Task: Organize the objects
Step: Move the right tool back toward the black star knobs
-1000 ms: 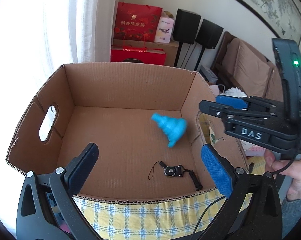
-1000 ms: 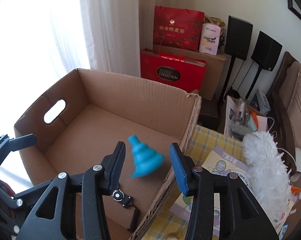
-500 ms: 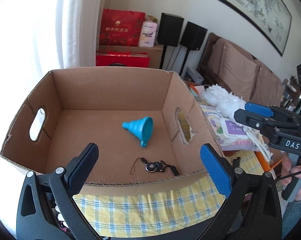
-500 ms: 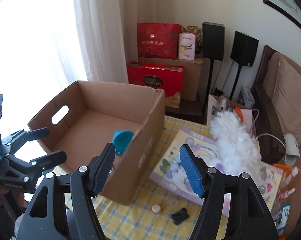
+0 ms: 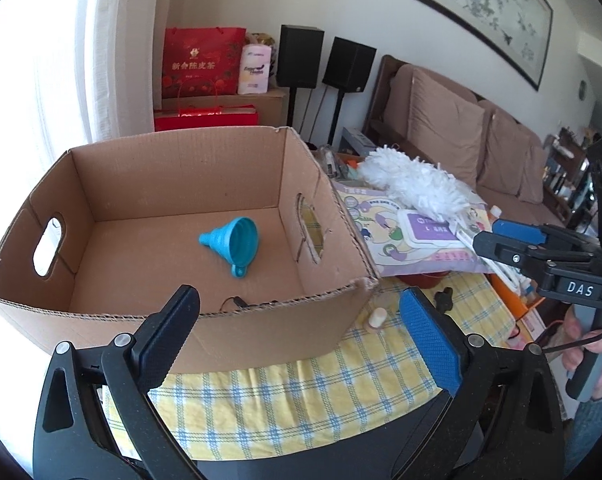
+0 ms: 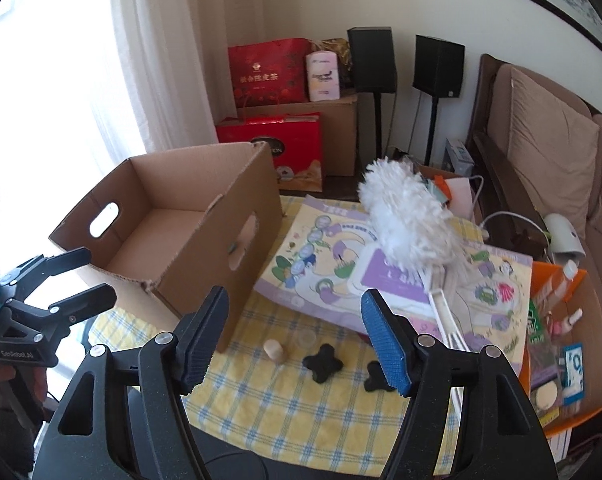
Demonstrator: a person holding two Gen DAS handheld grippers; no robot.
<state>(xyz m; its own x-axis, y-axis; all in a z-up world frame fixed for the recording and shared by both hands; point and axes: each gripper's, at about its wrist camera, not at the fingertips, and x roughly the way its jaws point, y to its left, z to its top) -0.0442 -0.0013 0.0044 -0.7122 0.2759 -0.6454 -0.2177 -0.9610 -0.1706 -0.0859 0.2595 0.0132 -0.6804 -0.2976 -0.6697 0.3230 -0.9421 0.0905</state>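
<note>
An open cardboard box (image 5: 333,320) stands on the yellow checked tablecloth (image 5: 301,392); it also shows in the right wrist view (image 6: 193,280). A blue funnel (image 5: 233,244) lies on its side inside, with a black lanyard (image 5: 237,302) partly hidden behind the near wall. My left gripper (image 5: 301,328) is open and empty, in front of the box. My right gripper (image 6: 297,336) is open and empty, above two black knobs (image 6: 323,362), a cork (image 6: 275,350) and a small clear cap (image 6: 305,337) to the right of the box.
A white duster (image 6: 409,216) and a purple-lidded wipes pack (image 6: 389,280) lie on a large illustrated pad (image 6: 313,264). An orange bin (image 6: 561,320) with small items stands at the right. A sofa (image 6: 549,160), speakers and red gift bags (image 6: 267,72) stand behind.
Both grippers have pulled back and to the right, away from the box. The blue funnel dropped from between my right fingers into the box and now lies still.
</note>
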